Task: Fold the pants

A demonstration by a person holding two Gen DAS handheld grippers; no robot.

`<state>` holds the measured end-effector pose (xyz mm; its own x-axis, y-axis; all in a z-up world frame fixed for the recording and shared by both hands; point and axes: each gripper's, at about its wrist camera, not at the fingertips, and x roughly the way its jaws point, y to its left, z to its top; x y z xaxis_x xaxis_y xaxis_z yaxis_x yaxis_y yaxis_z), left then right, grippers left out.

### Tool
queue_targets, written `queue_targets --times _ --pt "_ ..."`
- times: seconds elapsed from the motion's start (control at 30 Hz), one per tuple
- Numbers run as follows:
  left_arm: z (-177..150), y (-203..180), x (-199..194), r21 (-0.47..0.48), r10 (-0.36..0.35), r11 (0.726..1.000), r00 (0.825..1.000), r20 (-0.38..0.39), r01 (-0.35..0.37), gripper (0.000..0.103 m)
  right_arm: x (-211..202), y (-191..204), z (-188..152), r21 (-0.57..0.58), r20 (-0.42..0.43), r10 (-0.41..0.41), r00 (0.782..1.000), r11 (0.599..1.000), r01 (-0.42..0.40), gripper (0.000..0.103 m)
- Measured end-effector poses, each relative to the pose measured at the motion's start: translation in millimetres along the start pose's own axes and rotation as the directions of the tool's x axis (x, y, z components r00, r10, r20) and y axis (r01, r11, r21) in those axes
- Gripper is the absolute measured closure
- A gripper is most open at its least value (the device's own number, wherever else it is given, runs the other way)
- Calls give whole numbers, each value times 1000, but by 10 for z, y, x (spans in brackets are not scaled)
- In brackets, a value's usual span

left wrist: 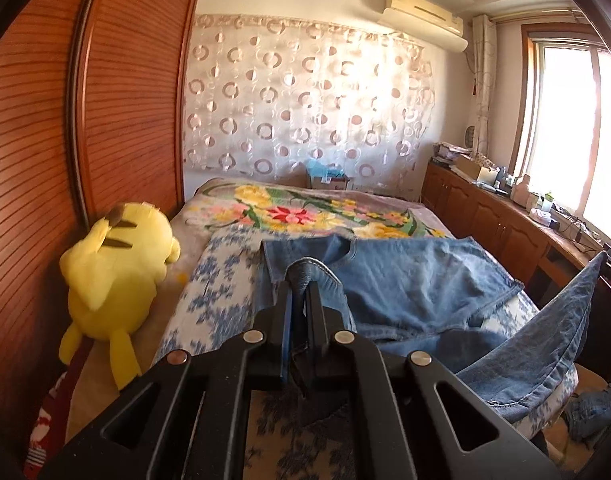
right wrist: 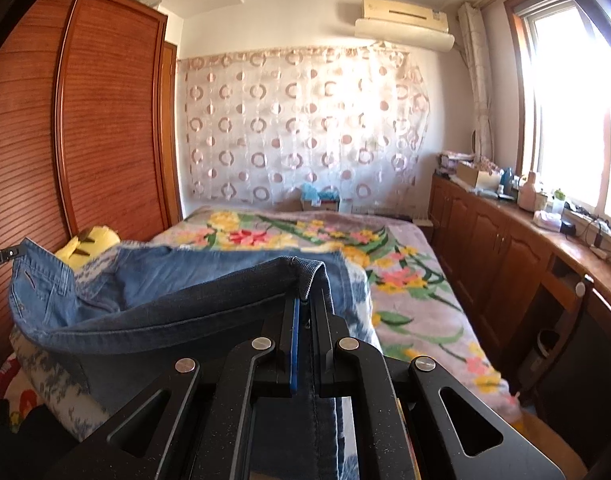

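Note:
Blue denim pants [left wrist: 417,280] lie across a blue-and-white floral quilt [left wrist: 221,280] on the bed. My left gripper [left wrist: 301,288] is shut on a folded edge of the pants and holds it above the quilt. My right gripper [right wrist: 307,300] is shut on another hemmed edge of the pants [right wrist: 185,300], lifted so the denim hangs in a band to the left. In the left wrist view that lifted part rises at the right [left wrist: 553,332]. The left gripper's tip shows at the far left of the right wrist view [right wrist: 1,258].
A yellow plush toy [left wrist: 121,272] lies at the bed's left against a wooden wardrobe [left wrist: 117,100]. A flowered blanket [right wrist: 405,280] covers the far bed. Wooden cabinets [right wrist: 505,256] with clutter run along the right under the window. A patterned curtain hangs behind.

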<state>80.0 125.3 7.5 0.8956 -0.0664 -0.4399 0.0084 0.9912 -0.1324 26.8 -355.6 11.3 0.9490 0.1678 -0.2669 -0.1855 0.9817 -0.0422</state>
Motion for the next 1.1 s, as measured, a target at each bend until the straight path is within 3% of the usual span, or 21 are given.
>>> queue_targets --times 0.43,0.7,1.1 --pt "556 -145 294 18 -6 1000 999 51 5 96 434 -102 174 36 67 -52 996 998 50 99" --pt "765 -171 825 26 14 1000 1000 22 -14 96 983 -119 169 49 36 -62 997 997 60 99" --pt "1003 -141 1589 16 69 998 997 -34 -69 96 1558 -281 493 18 0 -50 999 999 50 99"
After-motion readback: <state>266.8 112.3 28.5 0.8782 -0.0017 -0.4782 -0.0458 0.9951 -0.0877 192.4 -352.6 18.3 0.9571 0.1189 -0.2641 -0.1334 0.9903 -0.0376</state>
